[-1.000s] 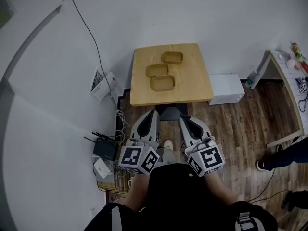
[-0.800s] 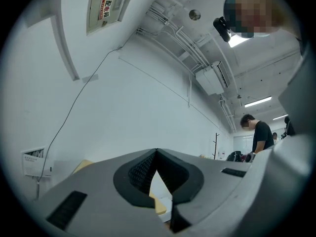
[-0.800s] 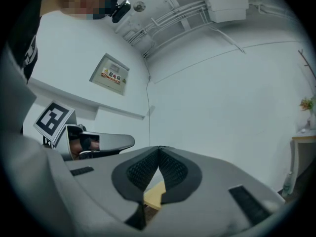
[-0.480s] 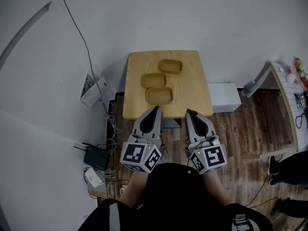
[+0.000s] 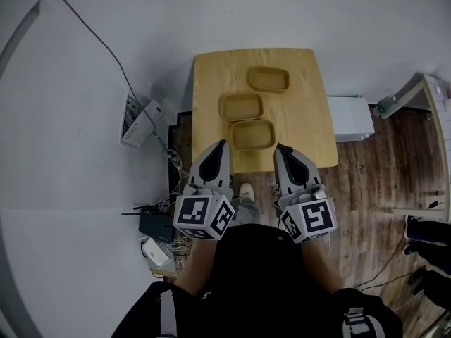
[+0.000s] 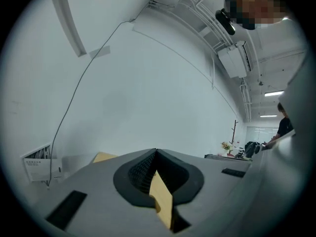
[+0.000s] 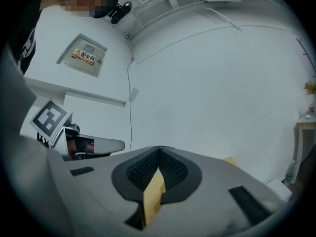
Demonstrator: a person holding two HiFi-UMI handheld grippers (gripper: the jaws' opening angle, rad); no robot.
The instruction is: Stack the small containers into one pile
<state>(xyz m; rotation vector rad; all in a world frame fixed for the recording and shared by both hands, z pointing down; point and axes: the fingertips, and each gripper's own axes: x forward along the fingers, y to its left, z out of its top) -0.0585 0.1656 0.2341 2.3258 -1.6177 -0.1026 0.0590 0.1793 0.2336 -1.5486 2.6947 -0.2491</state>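
A small wooden table [image 5: 211, 76] stands against a white wall [image 5: 141, 34], with plank flooring [image 5: 366, 182] off to the right and a white cabinet [image 5: 350, 117] just beside the table's right side. On the floor to the left are a black router [image 5: 153, 224], a tangle of cables [image 5: 176, 167] and a white box [image 5: 137, 120] leaning near the wall. The small containers [image 5: 241, 107] (three, shallow, tan, open side up) lie singly on the tabletop in a loose diagonal, none inside another.

The left gripper [image 5: 220, 145] and the right gripper [image 5: 281, 148] are held side by side over the table's near edge. In the head view their tips sit either side of the nearest container [image 5: 253, 134]; whether they touch it I cannot tell. Each has its jaws pressed together with nothing between them.

The gripper views show only a sliver of tabletop behind the tips and no containers at all. Someone's legs [image 5: 426, 238] at the right are cut off by the frame
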